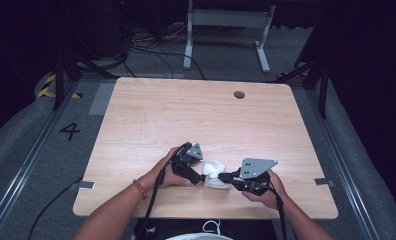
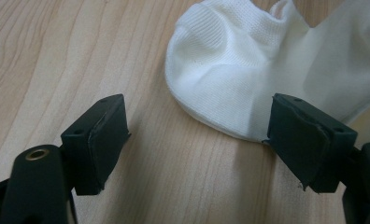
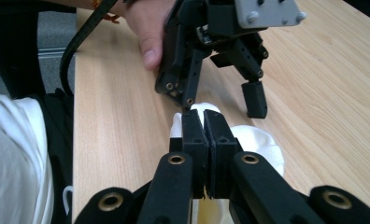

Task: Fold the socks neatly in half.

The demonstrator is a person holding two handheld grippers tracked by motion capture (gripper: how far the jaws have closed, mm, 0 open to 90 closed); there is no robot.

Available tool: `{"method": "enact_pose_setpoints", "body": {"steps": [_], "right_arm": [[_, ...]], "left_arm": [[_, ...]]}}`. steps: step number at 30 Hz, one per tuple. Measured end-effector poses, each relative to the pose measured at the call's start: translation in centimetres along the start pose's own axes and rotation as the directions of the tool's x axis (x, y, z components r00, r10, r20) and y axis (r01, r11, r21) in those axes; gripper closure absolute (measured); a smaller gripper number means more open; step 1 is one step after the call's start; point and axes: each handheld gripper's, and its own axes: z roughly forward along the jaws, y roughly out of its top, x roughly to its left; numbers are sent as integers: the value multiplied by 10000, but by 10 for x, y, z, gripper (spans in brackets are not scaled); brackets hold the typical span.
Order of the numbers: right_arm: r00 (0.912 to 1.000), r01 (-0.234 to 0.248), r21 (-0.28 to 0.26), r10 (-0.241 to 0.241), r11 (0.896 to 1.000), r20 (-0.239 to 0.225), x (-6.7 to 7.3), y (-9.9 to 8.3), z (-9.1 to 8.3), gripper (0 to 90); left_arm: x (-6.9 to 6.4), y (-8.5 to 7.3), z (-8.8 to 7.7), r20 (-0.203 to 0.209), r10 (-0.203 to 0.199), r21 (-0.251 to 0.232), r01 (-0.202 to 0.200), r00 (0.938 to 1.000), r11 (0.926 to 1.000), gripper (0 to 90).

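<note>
Pale wooden table point(image 1: 151, 115) from the high view: a small white knitted sock point(image 1: 216, 175) lies near the front edge, between 2 hand-held grippers. Left gripper view: the left gripper point(image 2: 197, 140) has its jaws spread wide, the sock just ahead. Right gripper view: the right gripper point(image 3: 204, 126) has its jaws pinched together on the sock's fabric.

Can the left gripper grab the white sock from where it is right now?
Probably yes. The left gripper is open, with its fingers spread just short of the white sock, and only bare table lies between. The right gripper already pinches the sock's other side.
</note>
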Motion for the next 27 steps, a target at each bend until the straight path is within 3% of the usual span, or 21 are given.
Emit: {"method": "enact_pose_setpoints", "body": {"steps": [8,19,27], "right_arm": [[9990,-330,70,328,9994,317,-10,2,7,887],[9958,-601,779,543,9951,742,-35,1,26,888],[9952,-702,1520,588,9859,785,-45,-9,49,889]], "left_arm": [[2,-2,1,90,384,-120,-383,9992,9992,207],[5,-3,1,287,666,-227,-660,9974,9976,208],[7,-4,-2,346,449,-204,-442,9984,9988,219]]}}
